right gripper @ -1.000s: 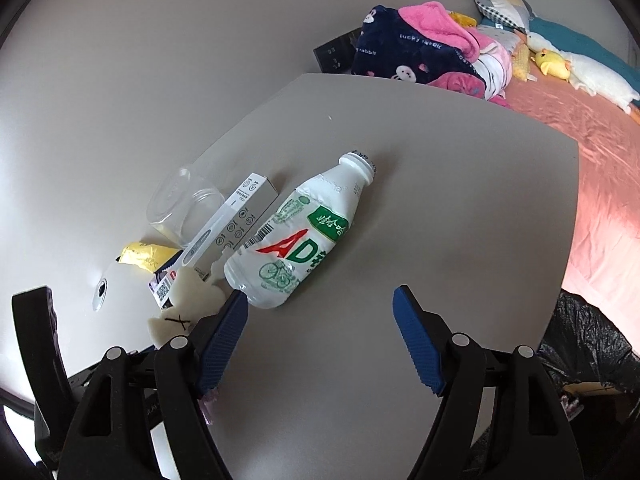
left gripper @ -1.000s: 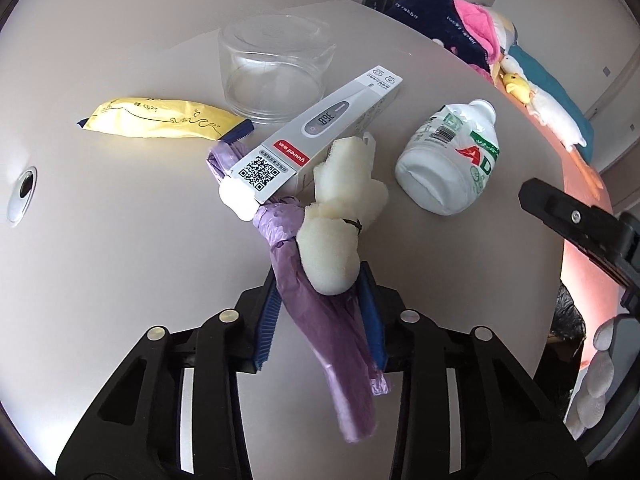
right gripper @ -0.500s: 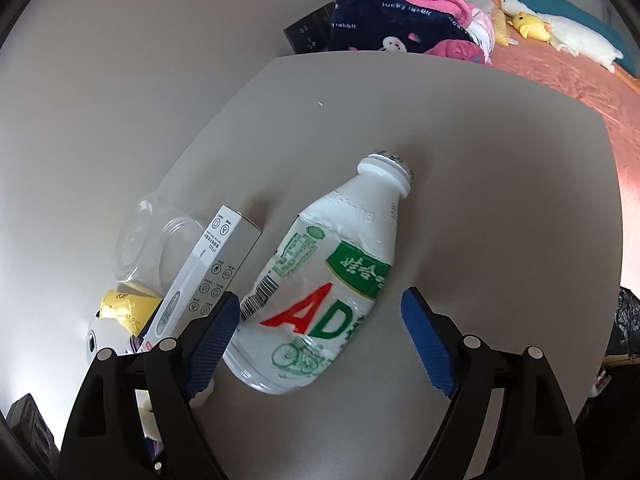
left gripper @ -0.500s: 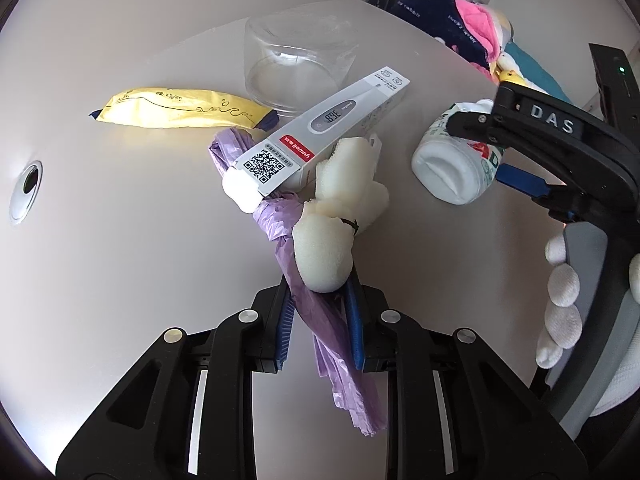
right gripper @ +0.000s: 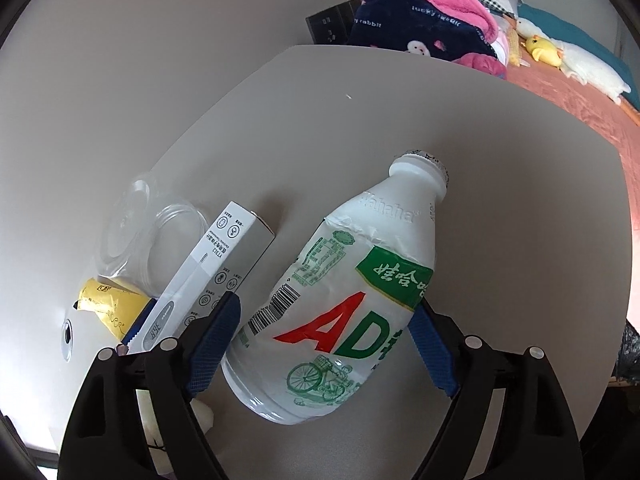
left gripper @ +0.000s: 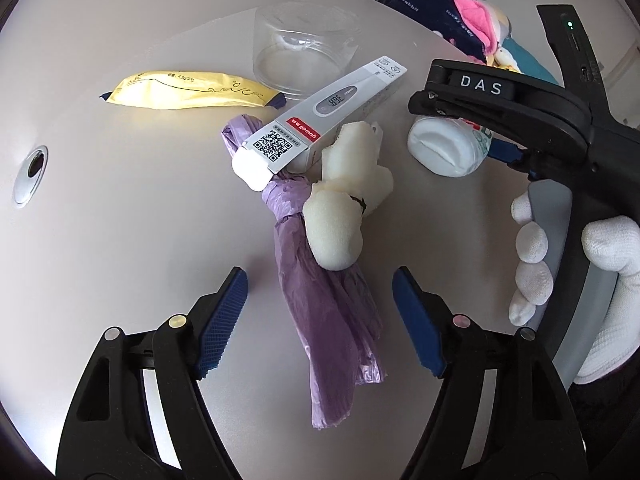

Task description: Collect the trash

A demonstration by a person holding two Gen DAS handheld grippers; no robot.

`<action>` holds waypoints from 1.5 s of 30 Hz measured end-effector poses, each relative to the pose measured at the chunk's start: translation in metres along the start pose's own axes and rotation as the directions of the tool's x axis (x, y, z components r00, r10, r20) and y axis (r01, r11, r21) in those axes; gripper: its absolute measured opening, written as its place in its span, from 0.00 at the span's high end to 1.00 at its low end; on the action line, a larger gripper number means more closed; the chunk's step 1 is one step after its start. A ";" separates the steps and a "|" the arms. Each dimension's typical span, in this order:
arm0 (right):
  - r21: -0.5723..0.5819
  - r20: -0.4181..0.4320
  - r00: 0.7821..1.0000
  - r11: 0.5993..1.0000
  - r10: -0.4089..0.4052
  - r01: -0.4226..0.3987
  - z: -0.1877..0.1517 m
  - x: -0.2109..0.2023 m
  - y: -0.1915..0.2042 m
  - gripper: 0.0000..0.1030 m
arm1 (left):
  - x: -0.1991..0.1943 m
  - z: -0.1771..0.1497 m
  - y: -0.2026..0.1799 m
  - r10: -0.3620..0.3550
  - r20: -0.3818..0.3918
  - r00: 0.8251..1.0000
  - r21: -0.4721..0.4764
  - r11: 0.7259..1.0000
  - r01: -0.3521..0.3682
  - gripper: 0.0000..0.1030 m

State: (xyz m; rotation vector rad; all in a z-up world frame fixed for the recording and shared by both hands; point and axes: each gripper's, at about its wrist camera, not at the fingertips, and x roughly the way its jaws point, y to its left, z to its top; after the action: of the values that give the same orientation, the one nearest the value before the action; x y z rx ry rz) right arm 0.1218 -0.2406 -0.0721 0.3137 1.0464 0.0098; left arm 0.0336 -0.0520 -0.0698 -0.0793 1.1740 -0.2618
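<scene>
A crumpled purple plastic bag (left gripper: 320,288) lies on the grey table with a white foam piece (left gripper: 340,216) on it. My left gripper (left gripper: 320,304) is open, its blue pads on either side of the bag without touching. A white AD milk bottle (right gripper: 344,304) lies on its side; its base shows in the left wrist view (left gripper: 444,152). My right gripper (right gripper: 324,340) is open with the bottle's body between its pads. A thermometer box (left gripper: 320,120), a yellow wrapper (left gripper: 188,90) and a clear plastic cup (left gripper: 304,52) lie nearby.
The table (right gripper: 500,168) has a cable hole (left gripper: 30,170) at the left. A bed with pink cover, clothes (right gripper: 424,20) and plush toys stands beyond the far edge. A black bag (right gripper: 628,352) shows past the table's right edge.
My left gripper was shut on the purple bag half a second ago and has opened. My right gripper has moved forward so the bottle sits between its pads.
</scene>
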 end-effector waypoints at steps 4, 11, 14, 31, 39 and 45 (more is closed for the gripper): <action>-0.004 -0.006 1.000 1.000 0.020 -0.020 -0.001 -0.005 -0.001 0.38 | -0.002 -0.005 -0.002 0.015 0.004 1.000 0.022 1.000 -0.015 0.44; -0.007 -0.021 0.998 0.998 0.060 -0.060 -0.002 -0.014 -0.006 0.48 | -0.005 -0.007 0.001 0.000 0.006 1.000 0.027 1.000 0.000 0.87; -0.035 0.003 0.998 0.997 0.062 -0.062 -0.002 -0.023 -0.004 0.55 | -0.016 -0.007 0.005 0.022 0.049 0.999 0.006 1.000 -0.022 0.93; -0.076 0.133 0.986 0.993 0.098 -0.088 -0.004 -0.090 -0.017 0.74 | -0.109 0.002 0.005 0.032 0.296 0.955 0.001 0.999 -0.033 0.95; -0.074 0.198 0.976 0.994 0.093 -0.080 -0.011 -0.123 -0.033 0.74 | -0.126 -0.001 -0.017 0.005 0.346 0.938 0.049 0.999 -0.024 1.00; -0.071 0.211 0.975 0.996 0.076 -0.062 -0.018 -0.135 -0.043 0.74 | -0.109 -0.008 -0.005 0.066 0.296 0.953 0.000 0.998 -0.069 1.00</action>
State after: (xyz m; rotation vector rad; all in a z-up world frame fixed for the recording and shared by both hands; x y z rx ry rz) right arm 0.0326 -0.2986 0.0232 0.2857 0.8198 0.0705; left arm -0.0136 -0.0299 0.0269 -0.0665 0.8747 -0.1877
